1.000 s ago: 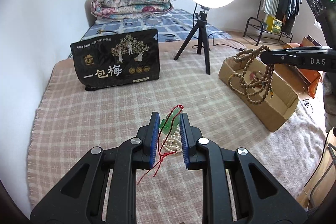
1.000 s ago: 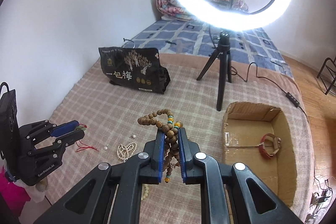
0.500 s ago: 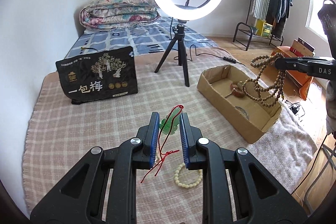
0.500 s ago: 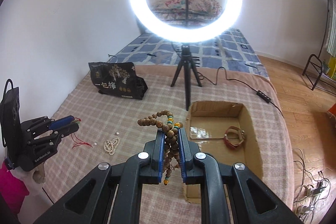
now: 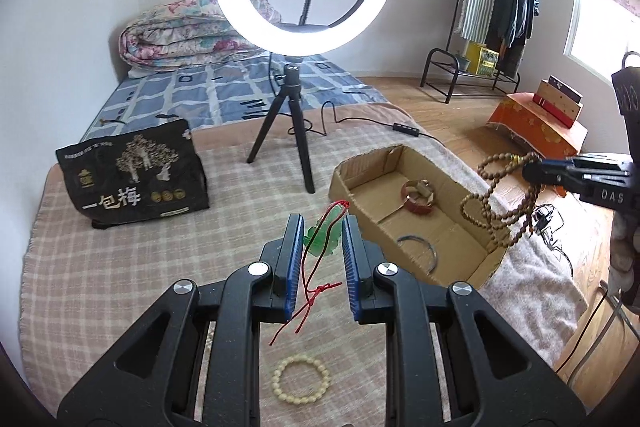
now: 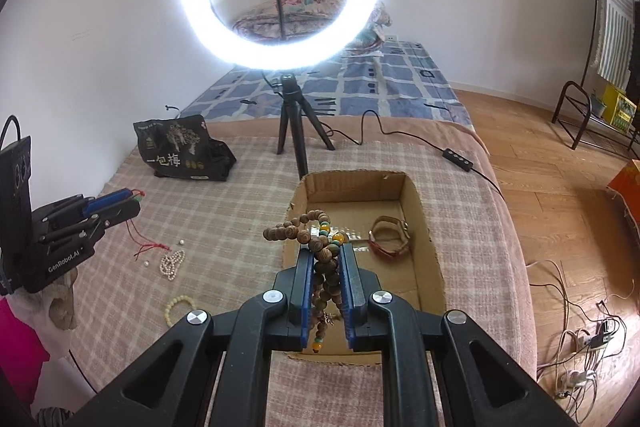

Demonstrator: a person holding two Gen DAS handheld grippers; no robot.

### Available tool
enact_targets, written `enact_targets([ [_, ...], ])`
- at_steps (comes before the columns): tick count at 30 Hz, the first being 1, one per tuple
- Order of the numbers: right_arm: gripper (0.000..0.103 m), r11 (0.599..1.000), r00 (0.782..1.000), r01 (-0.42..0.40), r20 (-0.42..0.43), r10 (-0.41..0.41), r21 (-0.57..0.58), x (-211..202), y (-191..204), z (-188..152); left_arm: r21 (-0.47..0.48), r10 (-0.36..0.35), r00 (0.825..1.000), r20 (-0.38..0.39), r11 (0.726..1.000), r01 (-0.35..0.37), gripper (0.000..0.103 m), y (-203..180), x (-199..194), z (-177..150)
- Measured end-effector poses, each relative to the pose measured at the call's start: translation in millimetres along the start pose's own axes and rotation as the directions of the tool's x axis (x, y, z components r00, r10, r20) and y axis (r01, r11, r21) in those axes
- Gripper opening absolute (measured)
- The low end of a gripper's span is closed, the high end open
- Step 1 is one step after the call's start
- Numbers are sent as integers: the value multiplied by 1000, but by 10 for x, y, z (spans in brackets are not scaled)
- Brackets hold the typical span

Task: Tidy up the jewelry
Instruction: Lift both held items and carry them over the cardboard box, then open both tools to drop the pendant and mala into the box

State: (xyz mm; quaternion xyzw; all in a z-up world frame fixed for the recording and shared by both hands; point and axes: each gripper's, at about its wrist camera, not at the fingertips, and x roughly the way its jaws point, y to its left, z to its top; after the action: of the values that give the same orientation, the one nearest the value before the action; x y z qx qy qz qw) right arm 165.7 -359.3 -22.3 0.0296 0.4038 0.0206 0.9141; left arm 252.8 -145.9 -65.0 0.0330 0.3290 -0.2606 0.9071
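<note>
A: Jewelry, left side first. Green pendant [image 5: 325,235] on a red cord [image 5: 310,293], pinched between the left gripper [image 5: 320,233] fingertips, jaws narrowed to a small gap around it. Cord tail hangs loose below the pads.

B: Handling?

A: Light, I'd judge. The stone looks hard and smooth, likely slippery and chippable; the cord is limp. Grip on the stone body seems safest. A pale bead bracelet [image 5: 301,379] lies on the checked blanket [image 5: 120,267] under that gripper.

B: Right side?

A: Wooden bead necklace [image 6: 318,251], long, looped several times, held in a bunch by the right gripper [image 6: 325,255], jaws nearly closed on it. Loops dangle below and bulge ahead of the tips. Floppy, heavier than the pendant, probably tangles easily.

B: Where does it hang?

A: Over the near end of the cardboard box [image 6: 434,247], which sits just ahead of the right gripper. A brown watch [image 6: 390,241] already lies inside.
</note>
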Motion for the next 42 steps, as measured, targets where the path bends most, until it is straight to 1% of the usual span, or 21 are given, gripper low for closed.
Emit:
enact_targets([
  [6,11,1000,1000,12,-5,-12,8,27,-139,-63,5,-23,1000,-2,1000,23,18,-166,201,120],
  [16,11,999,1000,-6,-13,7,39,135,-331,-156,18,-50,999,-10,999,51,18,-426,587,332],
  [22,11,998,1000,-15,-22,17,65,251,-452,-221,13,-63,998,-24,998,63,18,-553,851,404],
  [31,11,996,998,-28,-48,32,90,470,-592,-309,16,-63,997,-45,998,64,18,-688,1180,433],
  [42,11,995,997,-37,-67,43,88,614,-610,-350,-3,-64,995,-73,998,64,18,-709,1444,439],
])
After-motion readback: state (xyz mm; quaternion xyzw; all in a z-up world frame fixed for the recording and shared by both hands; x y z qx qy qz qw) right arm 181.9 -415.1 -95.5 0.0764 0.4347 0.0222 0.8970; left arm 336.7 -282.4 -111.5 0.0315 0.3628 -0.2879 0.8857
